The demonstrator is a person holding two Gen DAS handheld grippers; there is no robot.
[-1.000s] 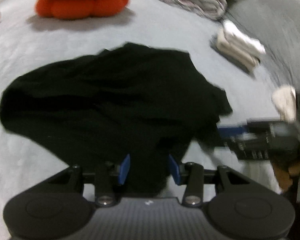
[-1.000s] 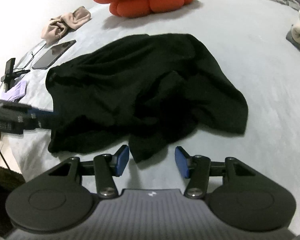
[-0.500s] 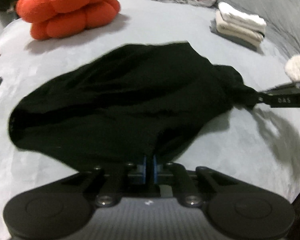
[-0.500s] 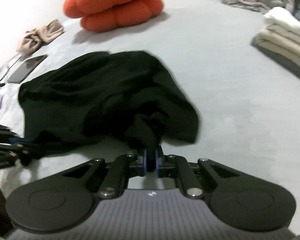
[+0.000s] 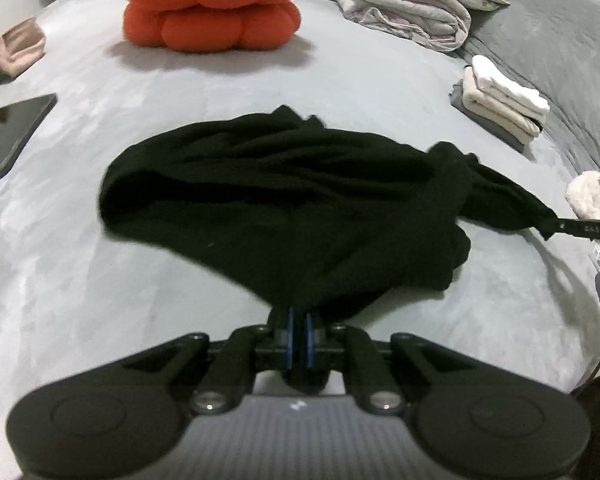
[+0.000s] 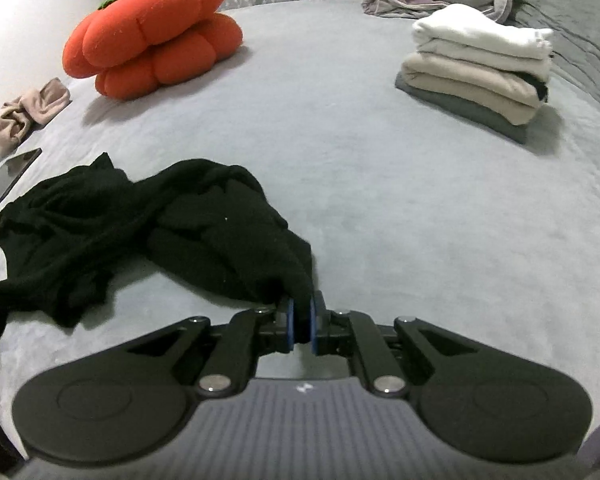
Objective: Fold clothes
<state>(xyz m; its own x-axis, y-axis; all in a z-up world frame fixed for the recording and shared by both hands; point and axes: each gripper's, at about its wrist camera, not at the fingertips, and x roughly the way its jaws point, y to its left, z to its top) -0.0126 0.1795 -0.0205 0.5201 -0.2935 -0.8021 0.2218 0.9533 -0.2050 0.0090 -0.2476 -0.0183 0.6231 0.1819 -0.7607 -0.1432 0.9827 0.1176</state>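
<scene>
Both grips are on! The left gripper (image 5: 298,334) now has its blue pads pinched tight on a bunched edge of the black garment (image 5: 284,200), where a second ago those pads stood spread over the cloth. The right gripper (image 6: 301,326) has done the same and now bites a thick wad of the same garment right at its tips.

And the cloth is on the move: from the left camera, the garment stretches away ahead and off to the right, drawn taut toward the other gripper's tips at the far right edge. It was a flat sprawl before; now it is pulled into a long, rumpled band across the grey bedspread (image 5: 80,280), lifted slightly at both ends (the middle looks to be lying on the bed).

My read: this is the spread-out before any fold, and it is barely begun. The folded stack (image 6: 480,68) waits well ahead and right of the right gripper, with the orange cushion (image 6: 152,36) far ahead to the left.
</scene>
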